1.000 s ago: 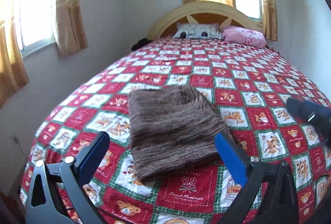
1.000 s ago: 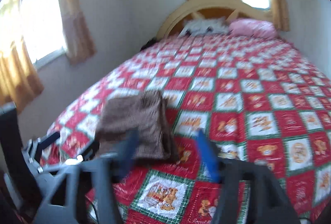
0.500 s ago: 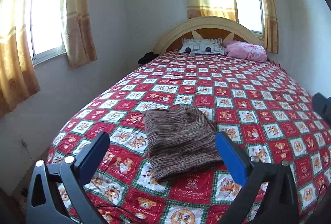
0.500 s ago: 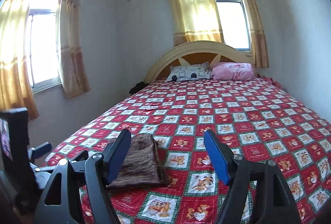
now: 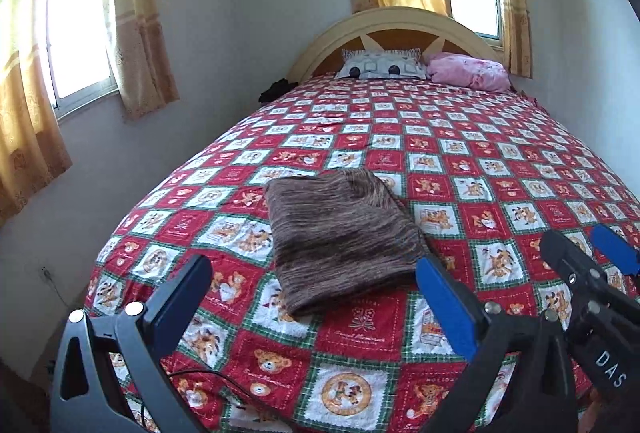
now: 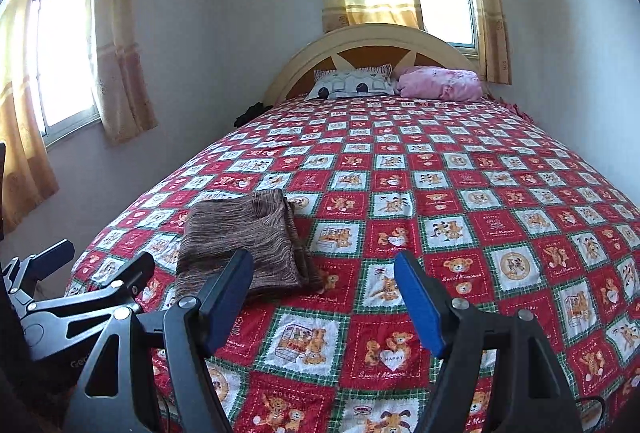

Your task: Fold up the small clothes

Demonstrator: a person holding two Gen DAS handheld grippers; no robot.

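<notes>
Both grippers spread wide, empty, above foot of bed.
Left gripper and right gripper released, gripping nothing. Folded brown garment flat on red teddy-bear quilt, left of centre, just past left fingertips. Two pillows against headboard.

We see our left hand-held gripper has a dark grey plastic frame with triangle holes, shiny round silver screws, and flat blue pads on its two fingers. Our right hand-held gripper looks just the same, with blue pads and silver screws. White letters "DAS" are printed on its black side, and a thin black cable hangs under the left one.
</notes>
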